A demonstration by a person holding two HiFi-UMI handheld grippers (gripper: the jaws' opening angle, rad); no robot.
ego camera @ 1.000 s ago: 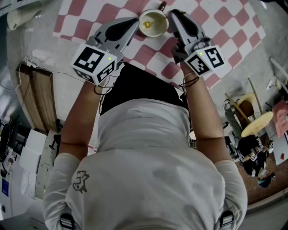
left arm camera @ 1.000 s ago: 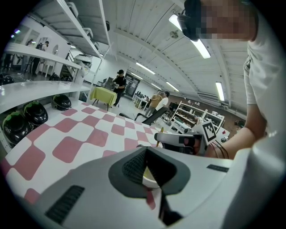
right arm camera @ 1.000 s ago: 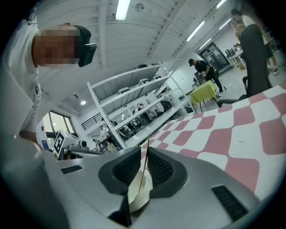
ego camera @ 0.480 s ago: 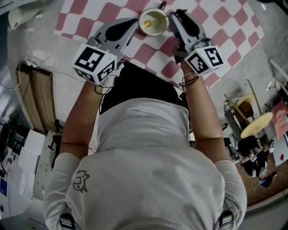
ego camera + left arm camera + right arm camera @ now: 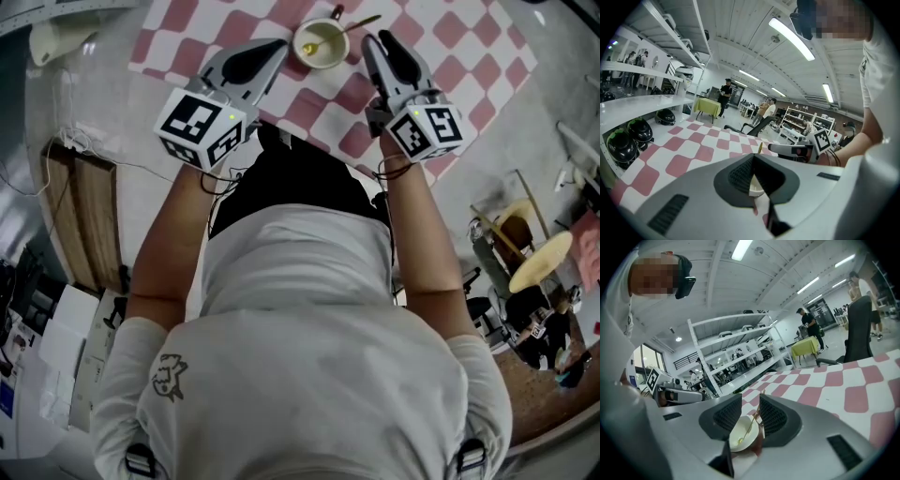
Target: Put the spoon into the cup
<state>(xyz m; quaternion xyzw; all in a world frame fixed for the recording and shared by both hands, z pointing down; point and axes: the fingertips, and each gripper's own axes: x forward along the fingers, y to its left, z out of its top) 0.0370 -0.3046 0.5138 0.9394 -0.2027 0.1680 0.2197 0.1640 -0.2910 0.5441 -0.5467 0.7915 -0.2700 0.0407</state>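
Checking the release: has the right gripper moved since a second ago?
Yes. The right gripper has pulled back from the cup toward the view's right; checked cloth now shows between them.

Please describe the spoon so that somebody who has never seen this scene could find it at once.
Start at the pink-and-white checked cloth; on it stands a single pale cup. The spoon rests inside that cup, with its bowl at the bottom and its handle sticking out over the rim. It is the only thin golden thing there.
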